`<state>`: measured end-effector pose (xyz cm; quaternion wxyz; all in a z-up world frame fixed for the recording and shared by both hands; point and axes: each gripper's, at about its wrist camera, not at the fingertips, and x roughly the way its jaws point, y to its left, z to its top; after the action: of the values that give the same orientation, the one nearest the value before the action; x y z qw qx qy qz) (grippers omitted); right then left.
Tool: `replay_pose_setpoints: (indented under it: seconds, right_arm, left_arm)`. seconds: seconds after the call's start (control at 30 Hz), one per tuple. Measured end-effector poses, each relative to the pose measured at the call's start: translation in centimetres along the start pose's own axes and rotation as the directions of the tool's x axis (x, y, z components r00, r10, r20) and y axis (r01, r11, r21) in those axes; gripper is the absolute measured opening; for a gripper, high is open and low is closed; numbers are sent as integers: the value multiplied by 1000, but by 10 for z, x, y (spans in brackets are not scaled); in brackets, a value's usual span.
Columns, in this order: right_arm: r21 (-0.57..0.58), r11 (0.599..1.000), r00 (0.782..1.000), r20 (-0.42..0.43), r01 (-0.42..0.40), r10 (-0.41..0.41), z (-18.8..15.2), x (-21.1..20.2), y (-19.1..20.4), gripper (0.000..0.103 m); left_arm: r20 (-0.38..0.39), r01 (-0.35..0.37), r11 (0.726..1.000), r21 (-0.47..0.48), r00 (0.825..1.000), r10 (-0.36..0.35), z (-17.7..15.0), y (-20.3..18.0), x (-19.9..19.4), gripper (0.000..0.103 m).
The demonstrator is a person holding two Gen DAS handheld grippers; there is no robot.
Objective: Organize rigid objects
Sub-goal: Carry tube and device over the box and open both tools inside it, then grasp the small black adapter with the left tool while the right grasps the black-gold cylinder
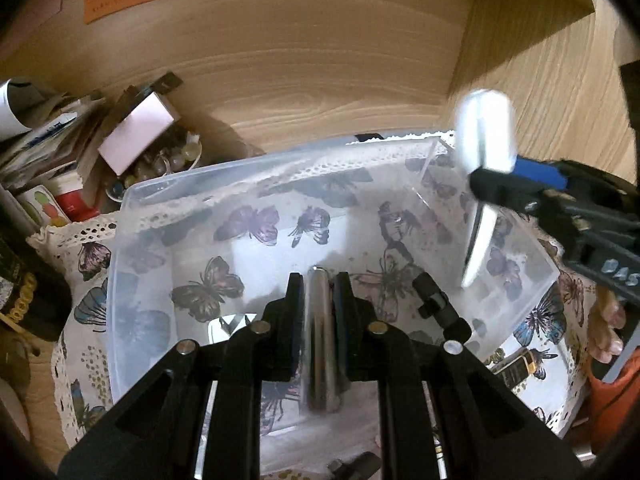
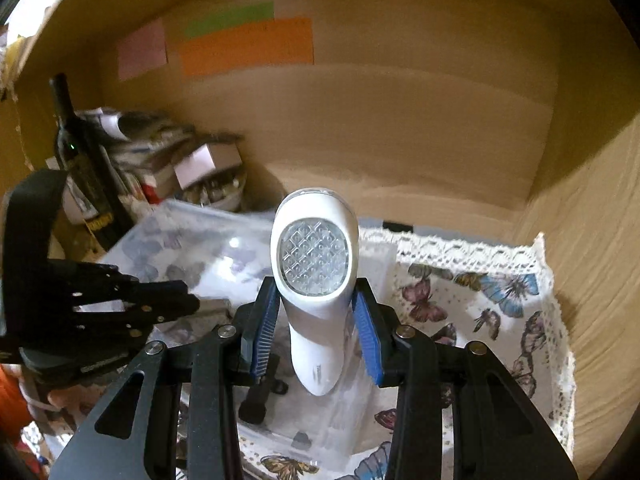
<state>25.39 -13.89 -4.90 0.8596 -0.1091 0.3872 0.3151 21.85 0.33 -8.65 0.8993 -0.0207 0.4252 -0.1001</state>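
My left gripper (image 1: 318, 280) is shut on a shiny metal cylinder (image 1: 320, 332) and holds it over a clear plastic bin (image 1: 132, 216). A black tool (image 1: 438, 304) and a silvery piece (image 1: 230, 326) lie in the bin. My right gripper (image 2: 316, 300) is shut on a white handheld light with a round patterned lens (image 2: 314, 264), upright over the bin's right side. That light (image 1: 486, 136) and the right gripper (image 1: 500, 188) show blurred at the right of the left wrist view. The left gripper (image 2: 176, 300) shows at the left of the right wrist view.
The bin stands on a butterfly-print cloth (image 2: 480, 296) with a lace edge, inside a wooden shelf. A dark bottle (image 2: 80, 160), stacked papers and boxes (image 1: 132, 136) crowd the back left. Coloured notes (image 2: 248, 44) are on the back wall. A wooden side wall (image 2: 592, 240) is at the right.
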Motion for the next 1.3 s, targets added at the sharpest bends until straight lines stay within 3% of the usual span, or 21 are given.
replay_pose_setpoints:
  seconds: [0.23,0.3,0.43,0.6,0.73,0.8,0.87,0.97,1.07,1.3]
  right_arm:
    - [-17,1000,994,-110,-7,5,-6,34,3,34]
    - [-45,999,993,-113,12,-17,-7,38,9,35]
    - [-73,997,993,-120,16,-25,-7,37,16,34]
    - [-62,998,994,-107,6,-12,-7,28,16,35]
    - [-57,998,998,-63,0,-3,-6,9,19,44]
    - [-57,998,999,-33,0,-1,-5,-2,22,54]
    - [-55,998,1000,3,-2,3,-5,-16,23,62]
    - [-47,999,998,54,-14,17,-7,-37,23,77]
    - [-42,999,996,88,-23,27,-10,-52,22,83]
    - [-46,999,995,97,-7,12,-33,-69,24,83]
  left_arm:
    - [20,13,1000,-7,1000,-12,1,0,-8,15]
    - [23,20,1000,-10,1000,-19,1,0,-12,15]
    - [38,18,1000,-9,999,-17,5,-3,-19,27]
    - [75,8,1000,2,997,-8,7,-7,-35,30]
    - [129,-19,1000,12,991,18,7,-11,-54,49]
    - [160,-40,999,15,986,37,6,-13,-66,60]
    - [183,-59,998,14,982,56,4,-14,-76,78]
    - [216,-86,996,6,973,83,0,-14,-92,93]
    - [234,-110,994,-4,966,108,-6,-14,-106,99]
    - [240,-152,988,-7,959,149,-27,-11,-124,102]
